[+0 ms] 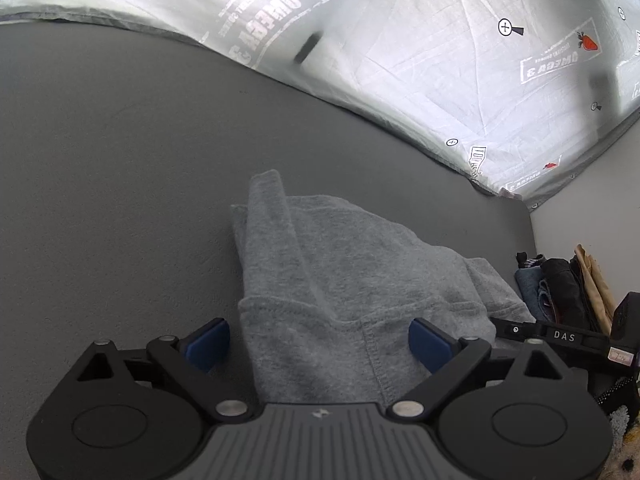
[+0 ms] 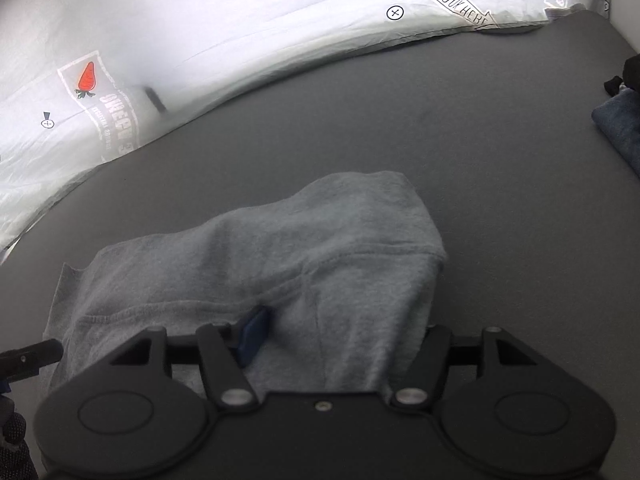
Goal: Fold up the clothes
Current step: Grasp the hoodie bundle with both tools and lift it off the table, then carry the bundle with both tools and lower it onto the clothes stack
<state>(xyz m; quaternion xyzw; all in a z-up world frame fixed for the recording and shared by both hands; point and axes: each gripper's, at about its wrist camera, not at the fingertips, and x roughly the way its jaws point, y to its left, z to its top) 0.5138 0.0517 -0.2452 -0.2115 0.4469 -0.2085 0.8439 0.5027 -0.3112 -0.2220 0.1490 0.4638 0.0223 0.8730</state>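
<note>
Grey fleece garment, bunched and half-folded on the dark grey table.

The grey garment (image 1: 352, 280) is soft, with stitched hems showing, and lies humped between my tools. My left gripper (image 1: 319, 344) stands wide, pads off the cloth. My right gripper (image 2: 340, 336) is parted too; cloth drapes over its right finger. Folded clothes (image 1: 560, 284) are stacked at the table's (image 1: 120, 160) far corner.

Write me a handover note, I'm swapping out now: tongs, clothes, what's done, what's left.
Left tongs: open, pads either side of the grey garment, not pressing.
Right tongs: open; left pad against the cloth, right pad hidden under it.
Garment: bunched on the grey mat, partly folded.
Stack of other clothes at the mat's right edge.
Left: flatten and finish the fold.
</note>
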